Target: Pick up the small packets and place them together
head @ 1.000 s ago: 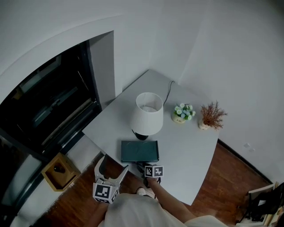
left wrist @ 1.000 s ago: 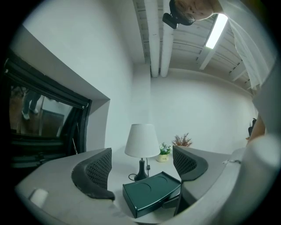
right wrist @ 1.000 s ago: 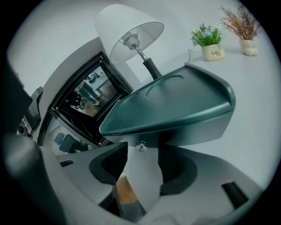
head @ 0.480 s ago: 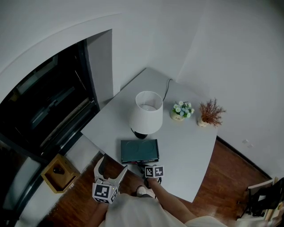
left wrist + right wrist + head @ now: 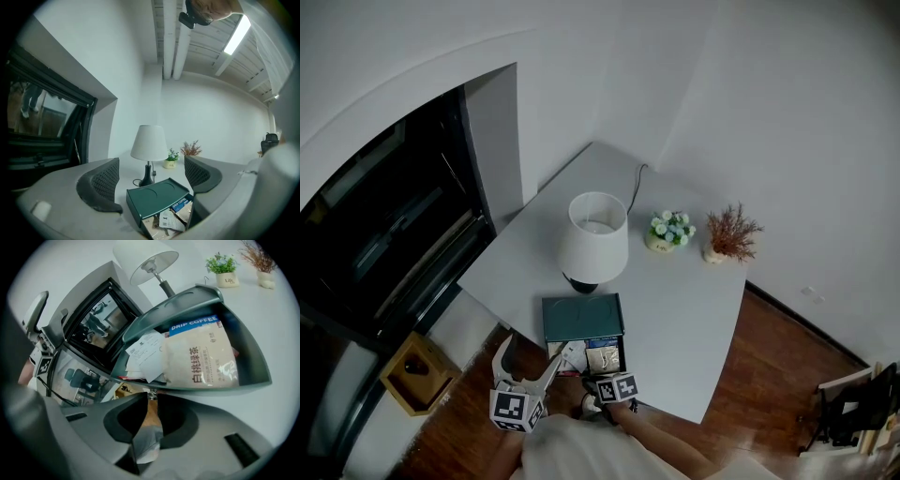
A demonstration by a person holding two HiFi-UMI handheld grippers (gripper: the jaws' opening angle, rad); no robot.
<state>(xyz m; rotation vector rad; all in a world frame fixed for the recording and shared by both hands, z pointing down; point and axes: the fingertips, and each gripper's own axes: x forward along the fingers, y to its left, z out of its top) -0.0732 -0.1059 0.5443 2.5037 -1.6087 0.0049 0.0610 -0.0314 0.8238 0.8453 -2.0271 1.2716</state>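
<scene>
**Inspector A:** We start at the right tongs (image 5: 150,397). Their jaws are nearly together, clamped on the small metal pull (image 5: 150,391) at the front of the drawer (image 5: 253,371).

**Inspector B:** Agreed. The left tongs (image 5: 150,174) stand wide apart with nothing between them, held just short of the green box (image 5: 152,199).

**Inspector A:** We find the task's things inside the drawer, which stands drawn out. A large pale packet (image 5: 199,357) lies on top. A blue-topped packet (image 5: 194,326) is tucked behind it, and loose paper slips (image 5: 145,355) sit to one side.

**Inspector B:** We judge this to be the access step: the drawer is open and no packet is lifted yet. The next move calls for the right tongs to let go of the pull, then for either pair to come in from above and take the top packet by an edge.

**Inspector A:** On edges, the box sits at the near rim of the surface (image 5: 684,319), and the drawer appears to overhang it, with floor showing underneath. A hard downward push there could tip the box.

**Inspector B:** On room, the drawer walls hem the packets in closely. The lamp (image 5: 594,239) stands just behind the box. The bare stretch to the right of the box, well short of the flower pot (image 5: 666,230) and dried sprig (image 5: 727,234), looks the best place to gather the packets.
</scene>
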